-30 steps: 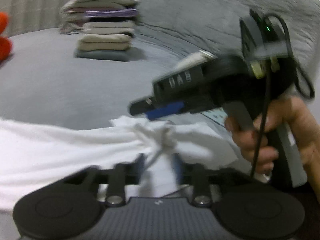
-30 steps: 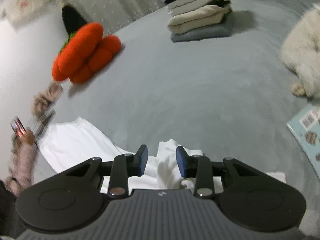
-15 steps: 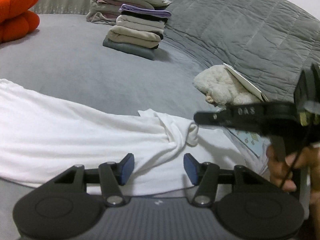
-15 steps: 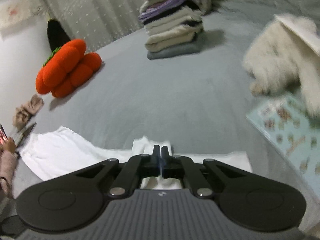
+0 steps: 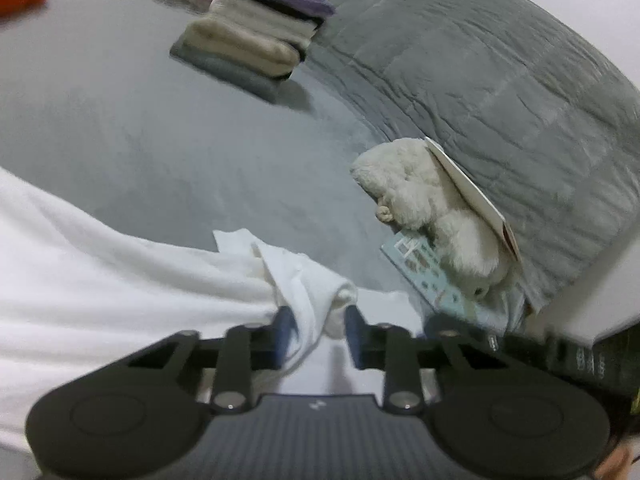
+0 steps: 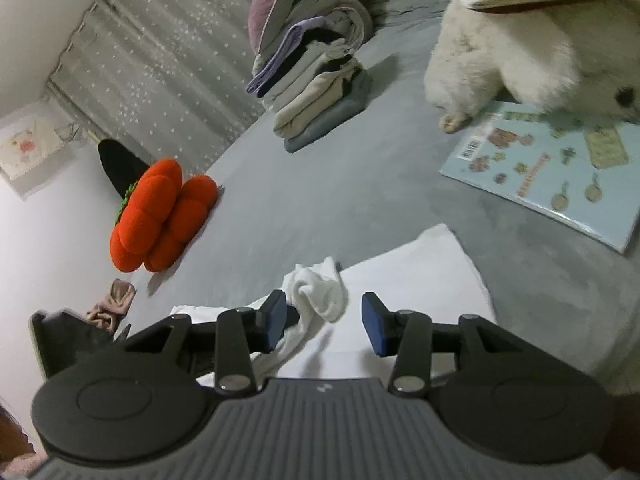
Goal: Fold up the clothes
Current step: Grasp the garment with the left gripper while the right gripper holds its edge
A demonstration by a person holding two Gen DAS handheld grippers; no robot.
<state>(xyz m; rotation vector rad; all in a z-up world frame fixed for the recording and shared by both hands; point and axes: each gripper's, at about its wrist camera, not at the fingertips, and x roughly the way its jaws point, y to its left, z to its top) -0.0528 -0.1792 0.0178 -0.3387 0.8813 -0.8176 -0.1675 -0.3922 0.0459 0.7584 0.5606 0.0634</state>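
Observation:
A white garment [image 5: 100, 280] lies spread over the grey bed [image 5: 160, 140], with a bunched fold [image 5: 316, 292] at its near right end. My left gripper [image 5: 320, 330] is closing on that fold; the cloth fills the gap and both blue pads touch it. In the right wrist view the same bunched fold [image 6: 320, 296] lies just ahead of my right gripper [image 6: 324, 322], nearer its left pad. The right jaws are opening and their pads stand clear of the cloth. A flat part of the garment [image 6: 420, 276] lies under the right fingers.
A stack of folded clothes [image 6: 320, 92] stands far back on the bed. A white plush toy [image 6: 520, 52] lies on a light blue picture book [image 6: 552, 168] at the right. An orange pumpkin cushion [image 6: 160, 216] sits left. The casing of the right tool [image 5: 580, 356] crowds the left view's lower right.
The right gripper, shut on the white fold half a second ago, has opened and let it go. The left gripper has moved in around the fold and narrowed its jaws. Both views have rolled.

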